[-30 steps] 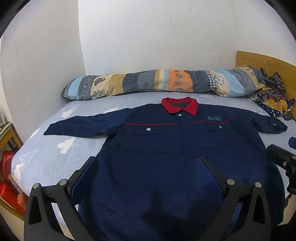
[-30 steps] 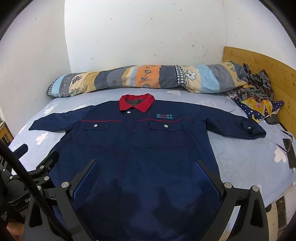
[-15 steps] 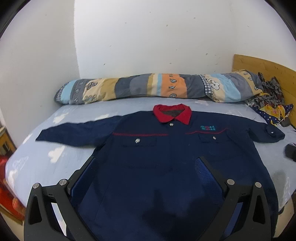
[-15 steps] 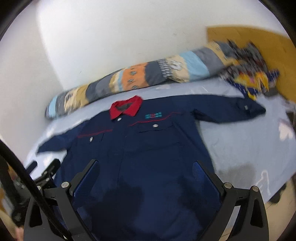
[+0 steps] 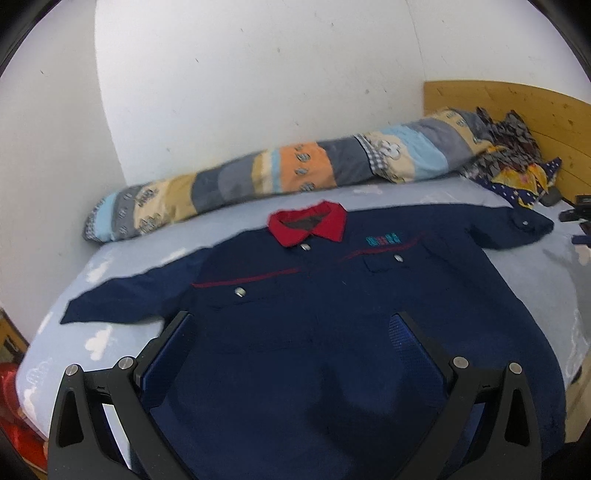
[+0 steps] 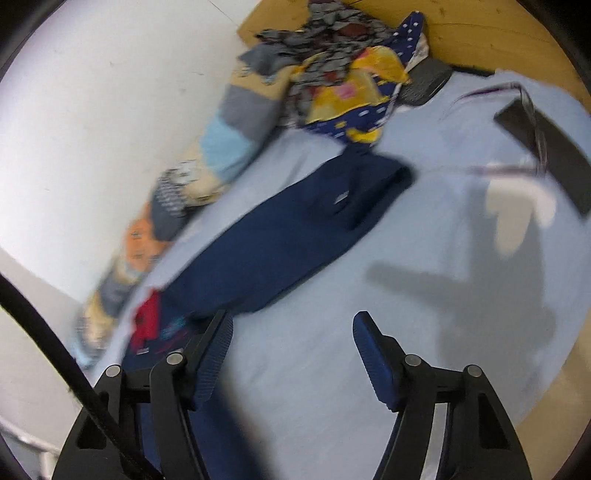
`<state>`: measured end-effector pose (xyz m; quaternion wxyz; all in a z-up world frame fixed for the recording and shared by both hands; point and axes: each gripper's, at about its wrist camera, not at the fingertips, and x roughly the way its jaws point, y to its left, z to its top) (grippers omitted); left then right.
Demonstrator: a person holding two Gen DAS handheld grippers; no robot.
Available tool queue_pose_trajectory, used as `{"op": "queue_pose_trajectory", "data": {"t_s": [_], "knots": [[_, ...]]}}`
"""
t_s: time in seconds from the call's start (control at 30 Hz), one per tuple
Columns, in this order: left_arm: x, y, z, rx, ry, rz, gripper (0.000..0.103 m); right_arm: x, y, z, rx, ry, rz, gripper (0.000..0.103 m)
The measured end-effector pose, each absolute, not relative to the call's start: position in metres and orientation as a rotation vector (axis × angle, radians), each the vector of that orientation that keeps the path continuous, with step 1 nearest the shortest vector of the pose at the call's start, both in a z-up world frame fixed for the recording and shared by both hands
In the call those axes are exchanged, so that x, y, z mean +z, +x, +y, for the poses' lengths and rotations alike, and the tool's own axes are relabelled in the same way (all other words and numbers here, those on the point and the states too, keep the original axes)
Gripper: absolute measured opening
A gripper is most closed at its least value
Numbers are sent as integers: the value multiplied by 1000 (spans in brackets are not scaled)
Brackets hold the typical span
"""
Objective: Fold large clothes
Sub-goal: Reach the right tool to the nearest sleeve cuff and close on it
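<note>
A navy work jacket (image 5: 332, 314) with a red collar (image 5: 306, 225) lies flat, face up, on the light blue bed sheet (image 5: 110, 332), both sleeves spread out. My left gripper (image 5: 291, 325) is open and empty above the jacket's lower front. In the right wrist view the jacket's right sleeve (image 6: 295, 229) stretches across the sheet, with the red collar (image 6: 147, 321) at lower left. My right gripper (image 6: 291, 328) is open and empty, hovering over the sheet (image 6: 424, 314) just below the sleeve.
A long patchwork bolster (image 5: 277, 177) lies along the white wall. A pile of patterned clothes (image 6: 343, 62) sits by the wooden headboard (image 6: 498, 33). A dark flat object and glasses (image 6: 535, 122) lie on the sheet at right. Red items (image 5: 14, 417) stand beside the bed at left.
My right gripper has swung sharply right and tilted, from facing the whole jacket to facing its right sleeve. My left gripper has shifted slightly, with the view tilting; both stay open.
</note>
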<state>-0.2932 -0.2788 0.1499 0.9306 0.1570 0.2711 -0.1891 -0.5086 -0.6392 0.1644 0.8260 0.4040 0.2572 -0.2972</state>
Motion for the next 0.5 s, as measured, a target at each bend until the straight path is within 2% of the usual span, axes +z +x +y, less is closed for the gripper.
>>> {"op": "queue_pose_trajectory", "data": {"t_s": [0.07, 0.2, 0.3, 0.5], "knots": [[146, -293, -281, -395, 321, 579, 103, 143, -506, -658, -710, 731, 601, 72], [141, -291, -286, -402, 334, 596, 103, 103, -488, -663, -807, 299, 805, 65], [136, -290, -291, -415, 341, 612, 103, 63, -491, -664, -753, 157, 838, 64], [127, -291, -300, -419, 374, 633, 103, 0, -507, -667, -748, -77, 934, 56]]}}
